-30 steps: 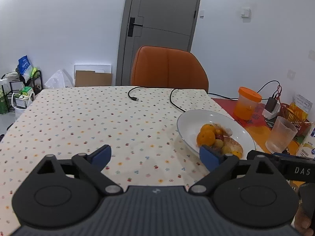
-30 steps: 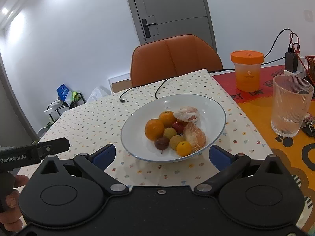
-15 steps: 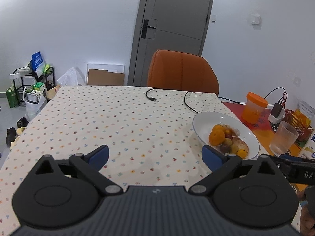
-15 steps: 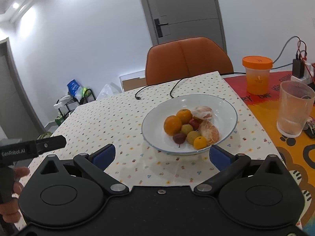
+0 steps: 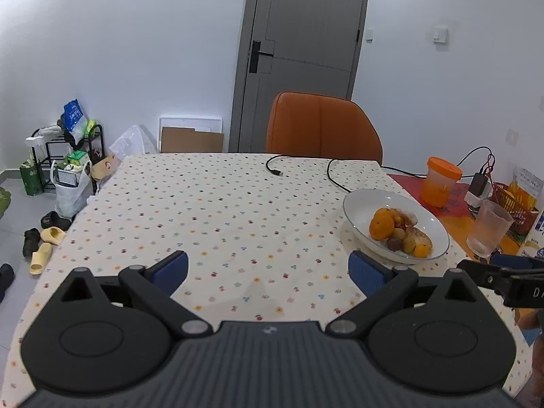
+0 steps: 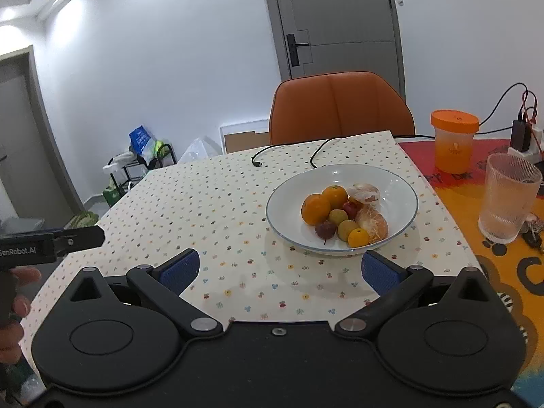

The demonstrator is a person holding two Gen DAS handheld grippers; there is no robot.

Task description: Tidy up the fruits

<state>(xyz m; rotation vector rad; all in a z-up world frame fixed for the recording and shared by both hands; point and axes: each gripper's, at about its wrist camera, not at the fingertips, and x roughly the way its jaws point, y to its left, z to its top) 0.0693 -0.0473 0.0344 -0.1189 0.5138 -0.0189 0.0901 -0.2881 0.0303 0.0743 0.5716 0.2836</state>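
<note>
A white bowl (image 6: 394,183) stands on the dotted tablecloth and holds several fruits: oranges (image 6: 315,208), small yellow and dark red fruits, and peeled citrus (image 6: 374,222). It also shows in the left wrist view (image 5: 370,200), at the right. My right gripper (image 6: 280,270) is open and empty, above the cloth just in front of the bowl. My left gripper (image 5: 270,270) is open and empty, above the table's near edge, left of the bowl.
A ribbed glass (image 6: 508,197) and an orange-lidded jar (image 6: 454,144) stand right of the bowl on a red-orange mat. A black cable (image 5: 306,166) lies at the table's far side. An orange chair (image 5: 323,127) stands behind. Shoes and bags lie on the floor at left.
Both grippers have pulled back and risen from the table, so the bowl looks smaller and farther. Both stay open and empty.
</note>
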